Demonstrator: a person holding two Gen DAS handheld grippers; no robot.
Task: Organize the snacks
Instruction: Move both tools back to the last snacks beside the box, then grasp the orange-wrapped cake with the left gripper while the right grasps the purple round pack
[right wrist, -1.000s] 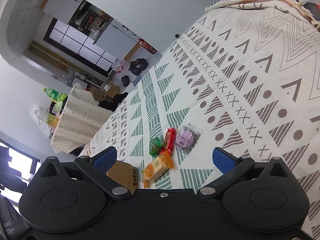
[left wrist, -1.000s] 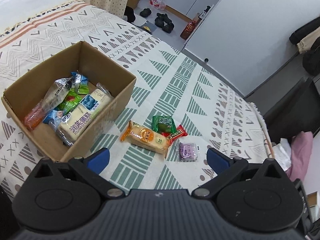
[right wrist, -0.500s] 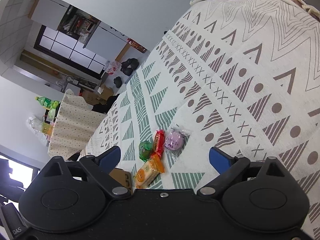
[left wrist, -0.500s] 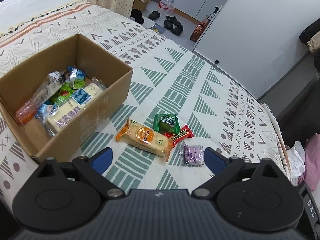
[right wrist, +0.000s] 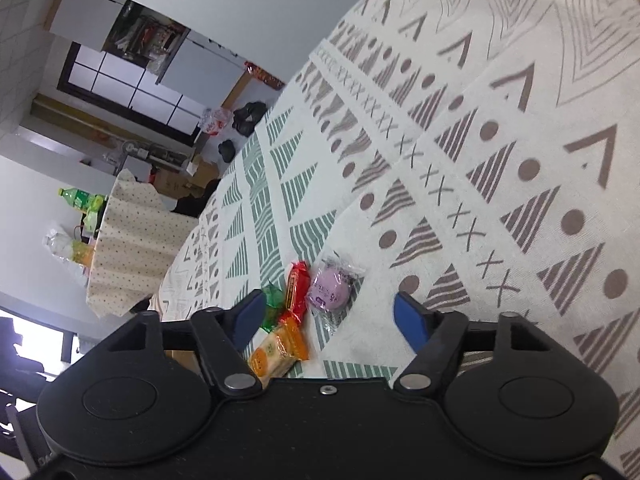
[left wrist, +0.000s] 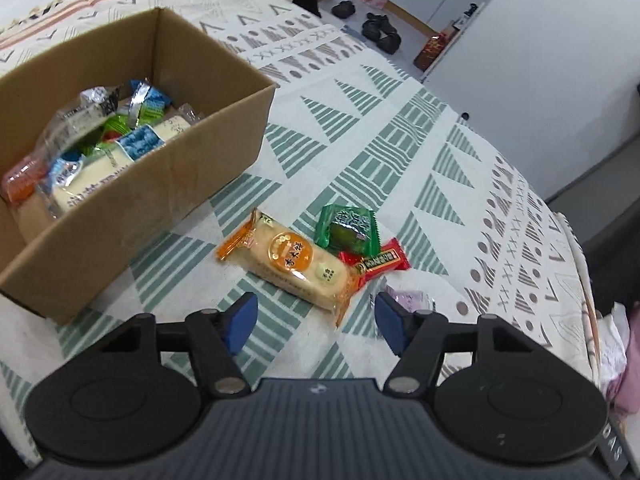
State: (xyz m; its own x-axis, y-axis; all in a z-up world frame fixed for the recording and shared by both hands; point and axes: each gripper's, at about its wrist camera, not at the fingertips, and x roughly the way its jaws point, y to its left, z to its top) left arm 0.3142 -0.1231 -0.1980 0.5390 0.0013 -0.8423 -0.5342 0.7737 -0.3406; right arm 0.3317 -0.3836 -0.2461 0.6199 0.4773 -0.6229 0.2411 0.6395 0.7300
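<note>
A cardboard box (left wrist: 224, 132) holding several wrapped snacks stands at the left on the patterned cloth. To its right lie an orange rice-cracker pack (left wrist: 292, 260), a green candy (left wrist: 348, 230), a red bar (left wrist: 378, 262) and a purple snack (left wrist: 408, 296). My left gripper (left wrist: 314, 318) is open and empty, just above the near end of the cracker pack. In the right wrist view the same purple snack (right wrist: 330, 290), red bar (right wrist: 298, 286), green candy (right wrist: 274, 300) and cracker pack (right wrist: 278, 350) lie just ahead of my right gripper (right wrist: 330, 316), which is open and empty.
The patterned cloth (left wrist: 400, 140) covers a bed that ends at the right edge (left wrist: 584, 280). Beyond it are a white wall panel (left wrist: 540, 40), shoes on the floor (left wrist: 380, 32) and a cloth-covered table (right wrist: 128, 236).
Both grippers have moved closer to the loose snacks on the cloth. The snacks and box have not moved. Both jaws have narrowed a little.
</note>
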